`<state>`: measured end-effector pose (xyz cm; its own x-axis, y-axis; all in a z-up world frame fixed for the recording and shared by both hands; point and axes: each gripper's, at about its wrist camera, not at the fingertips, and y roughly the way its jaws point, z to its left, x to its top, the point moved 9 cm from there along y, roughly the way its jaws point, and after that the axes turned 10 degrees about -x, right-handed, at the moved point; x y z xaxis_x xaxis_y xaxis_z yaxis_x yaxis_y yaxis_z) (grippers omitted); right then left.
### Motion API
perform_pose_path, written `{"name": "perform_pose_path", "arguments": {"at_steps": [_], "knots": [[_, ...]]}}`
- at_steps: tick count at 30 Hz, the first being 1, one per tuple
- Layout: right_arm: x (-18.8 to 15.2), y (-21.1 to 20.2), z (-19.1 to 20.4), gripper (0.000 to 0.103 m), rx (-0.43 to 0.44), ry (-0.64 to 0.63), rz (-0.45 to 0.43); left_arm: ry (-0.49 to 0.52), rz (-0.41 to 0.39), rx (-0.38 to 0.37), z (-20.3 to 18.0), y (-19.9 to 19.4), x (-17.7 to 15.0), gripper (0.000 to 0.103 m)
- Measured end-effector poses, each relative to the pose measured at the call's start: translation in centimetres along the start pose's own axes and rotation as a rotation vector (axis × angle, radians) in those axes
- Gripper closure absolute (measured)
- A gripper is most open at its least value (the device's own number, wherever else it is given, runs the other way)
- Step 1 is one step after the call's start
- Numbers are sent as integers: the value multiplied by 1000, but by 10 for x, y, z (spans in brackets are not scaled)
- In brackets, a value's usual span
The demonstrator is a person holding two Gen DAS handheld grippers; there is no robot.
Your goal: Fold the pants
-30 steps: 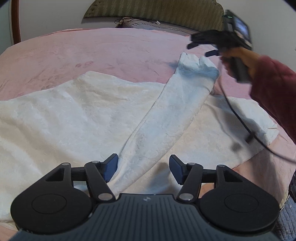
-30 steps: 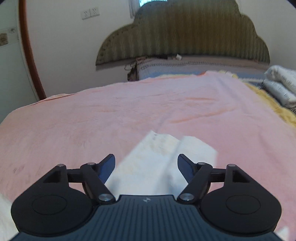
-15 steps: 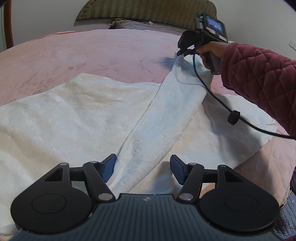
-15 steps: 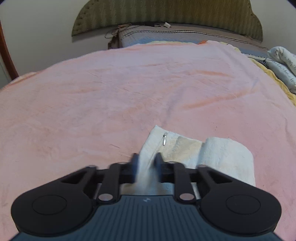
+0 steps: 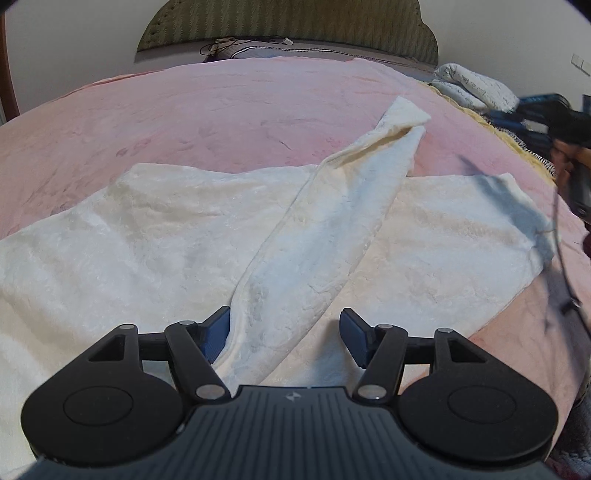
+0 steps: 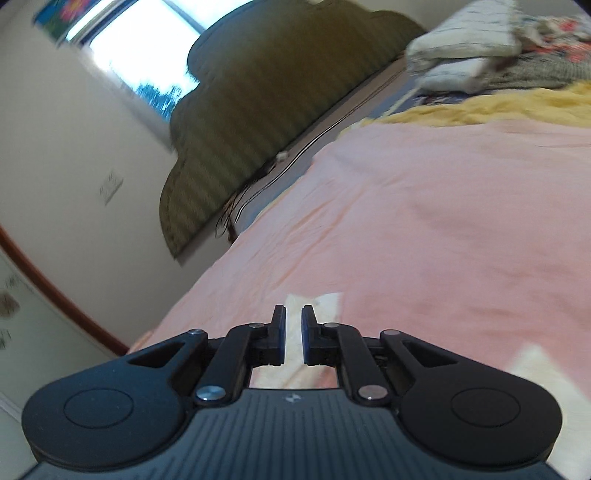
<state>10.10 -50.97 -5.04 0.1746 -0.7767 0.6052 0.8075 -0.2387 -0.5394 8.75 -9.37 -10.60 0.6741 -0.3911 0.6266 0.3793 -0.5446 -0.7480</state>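
White fleece pants lie spread on the pink bed cover. One leg is laid diagonally across them, its cuff resting far up on the cover. My left gripper is open and low over the near end of that leg, a ridge of cloth between its fingers. In the left wrist view the right gripper is a blur in a hand at the far right edge, apart from the cuff. The right wrist view shows the right gripper shut, tilted, with white cloth beneath it and nothing clearly pinched.
A green padded headboard and wall close off the far side. Pillows and a yellow blanket sit at the far right of the bed. The right gripper's cable hangs over the right pant leg edge.
The right gripper closed at the leg cuff, then swung fast to the right edge while rolling; the cuff stayed on the bed. The left gripper barely moved.
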Motion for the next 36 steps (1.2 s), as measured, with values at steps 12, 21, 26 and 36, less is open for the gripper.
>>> {"name": "perform_pose_path", "arguments": {"at_steps": [12,21,26,36], "knots": [[-60,65,62,34,324,183,277,-10,20,24,0,4,1,36],[-100,91,78,36,180,83,362,-15,12,11,1,5,2,35],[-63,126,58,36,111,193,228,-9,11,9,2,7,2,34],[-45,120,50,97,183,206,134,-51,-9,-30,7,3,8,34]]}}
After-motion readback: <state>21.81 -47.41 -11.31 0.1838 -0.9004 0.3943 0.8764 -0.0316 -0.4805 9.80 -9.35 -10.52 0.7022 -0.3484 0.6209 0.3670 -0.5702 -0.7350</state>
